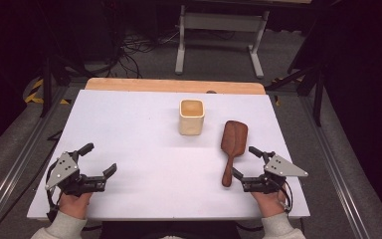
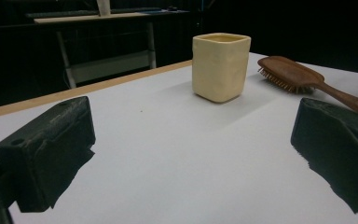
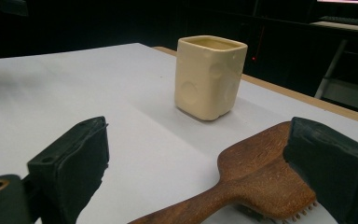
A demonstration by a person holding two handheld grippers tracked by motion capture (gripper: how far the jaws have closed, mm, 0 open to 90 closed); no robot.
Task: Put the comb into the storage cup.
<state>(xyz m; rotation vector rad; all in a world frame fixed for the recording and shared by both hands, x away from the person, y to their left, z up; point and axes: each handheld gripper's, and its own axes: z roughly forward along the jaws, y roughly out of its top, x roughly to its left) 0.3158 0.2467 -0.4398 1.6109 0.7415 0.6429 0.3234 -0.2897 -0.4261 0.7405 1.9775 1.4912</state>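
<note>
A cream square cup [image 1: 192, 116] stands upright near the middle of the white table [image 1: 139, 129]. To its right lies a brown wooden hairbrush [image 1: 232, 148], bristles down, handle toward me. My right gripper [image 1: 245, 162] is open just right of the handle; in the right gripper view the hairbrush [image 3: 261, 179] runs between the jaws without touching them, and the cup [image 3: 209, 77] stands beyond. My left gripper [image 1: 99, 158] rests open at the table's near left with nothing between its jaws; its view shows the cup [image 2: 220, 66] and hairbrush [image 2: 307, 79] farther off.
A wooden strip [image 1: 174, 85] borders the table's far edge. Beyond it stand a white table frame [image 1: 221, 35] and loose cables [image 1: 134, 47] on the floor. Metal rails [image 1: 20, 159] run along both sides of the table.
</note>
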